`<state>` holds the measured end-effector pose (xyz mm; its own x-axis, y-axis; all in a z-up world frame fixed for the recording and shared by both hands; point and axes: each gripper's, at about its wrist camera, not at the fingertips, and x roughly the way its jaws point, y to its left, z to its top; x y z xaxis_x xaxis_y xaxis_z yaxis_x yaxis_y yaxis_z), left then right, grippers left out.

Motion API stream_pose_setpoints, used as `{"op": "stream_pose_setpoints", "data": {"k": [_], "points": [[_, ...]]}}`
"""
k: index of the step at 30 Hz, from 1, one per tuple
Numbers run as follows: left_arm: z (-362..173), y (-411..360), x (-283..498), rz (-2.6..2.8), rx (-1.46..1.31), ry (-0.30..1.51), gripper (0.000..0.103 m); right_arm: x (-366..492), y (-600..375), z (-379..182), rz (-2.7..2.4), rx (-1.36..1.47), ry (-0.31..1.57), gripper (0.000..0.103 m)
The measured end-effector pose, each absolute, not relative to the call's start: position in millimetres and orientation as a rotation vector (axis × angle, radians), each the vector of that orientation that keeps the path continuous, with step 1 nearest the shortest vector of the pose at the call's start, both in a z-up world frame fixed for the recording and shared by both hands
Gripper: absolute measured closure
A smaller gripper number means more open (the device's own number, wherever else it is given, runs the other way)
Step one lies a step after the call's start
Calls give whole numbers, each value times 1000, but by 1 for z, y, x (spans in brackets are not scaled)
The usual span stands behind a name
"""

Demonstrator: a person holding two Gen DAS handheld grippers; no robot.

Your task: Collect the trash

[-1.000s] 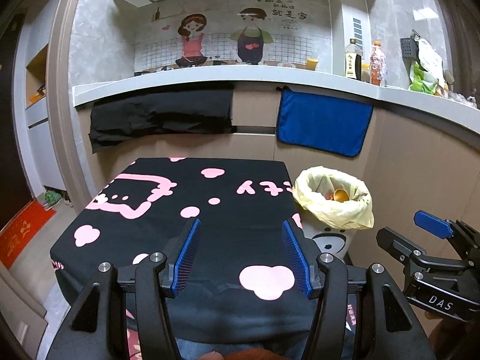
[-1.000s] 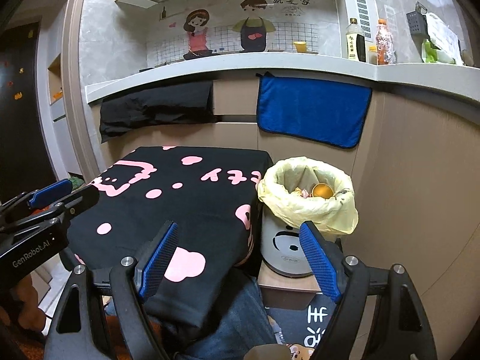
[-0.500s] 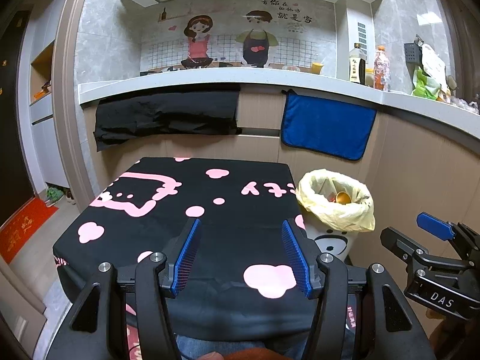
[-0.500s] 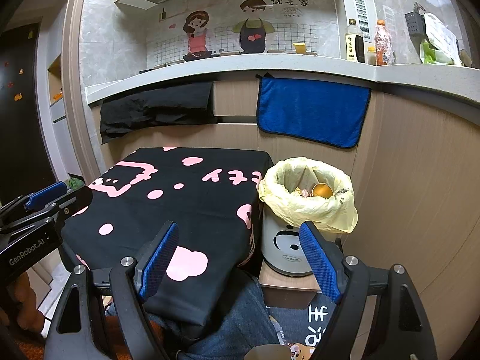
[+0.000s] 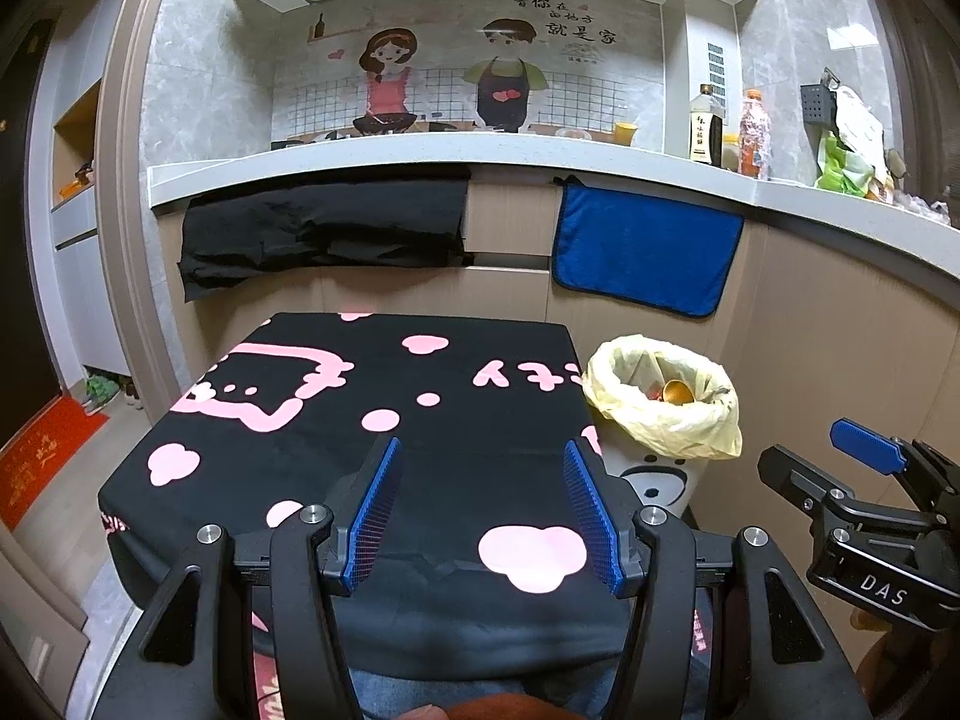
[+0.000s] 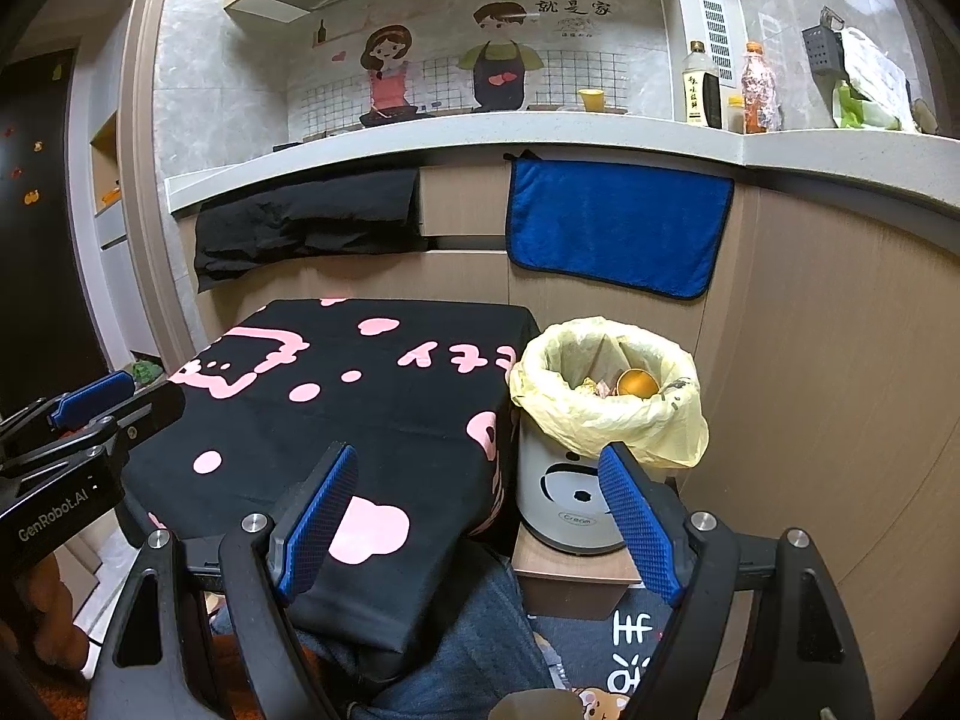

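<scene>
A white trash bin (image 6: 564, 498) lined with a pale yellow bag (image 6: 606, 414) stands on a low wooden stand right of the table; the yellow bag (image 5: 660, 414) also shows in the left wrist view. Inside lie an orange round thing (image 6: 637, 384) and some scraps. My left gripper (image 5: 480, 504) hovers open over the near edge of the black cloth with pink shapes (image 5: 384, 420), nothing between its blue pads. My right gripper (image 6: 480, 516) is open too, empty, low in front of the bin. No loose trash shows on the cloth.
A white counter (image 5: 420, 150) runs behind, with a black cloth (image 5: 324, 228) and a blue towel (image 5: 642, 246) hanging from it. Bottles (image 5: 705, 132) and bags stand on its right part. A wooden panel wall (image 6: 840, 360) closes the right side. A red mat (image 5: 42, 456) lies left.
The view in the left wrist camera has shifted a little, showing slightly more of the room above. The right gripper and the bin look unchanged.
</scene>
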<state>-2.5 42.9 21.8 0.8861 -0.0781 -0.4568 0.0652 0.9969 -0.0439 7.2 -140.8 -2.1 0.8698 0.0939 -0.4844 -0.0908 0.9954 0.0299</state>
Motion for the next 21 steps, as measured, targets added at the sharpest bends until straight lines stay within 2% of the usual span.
{"op": "stream_pose_setpoints", "data": {"k": [21], "points": [[20,34,-3,-111,-24,478,46,8,-145,-2,94,8,505,23]]}}
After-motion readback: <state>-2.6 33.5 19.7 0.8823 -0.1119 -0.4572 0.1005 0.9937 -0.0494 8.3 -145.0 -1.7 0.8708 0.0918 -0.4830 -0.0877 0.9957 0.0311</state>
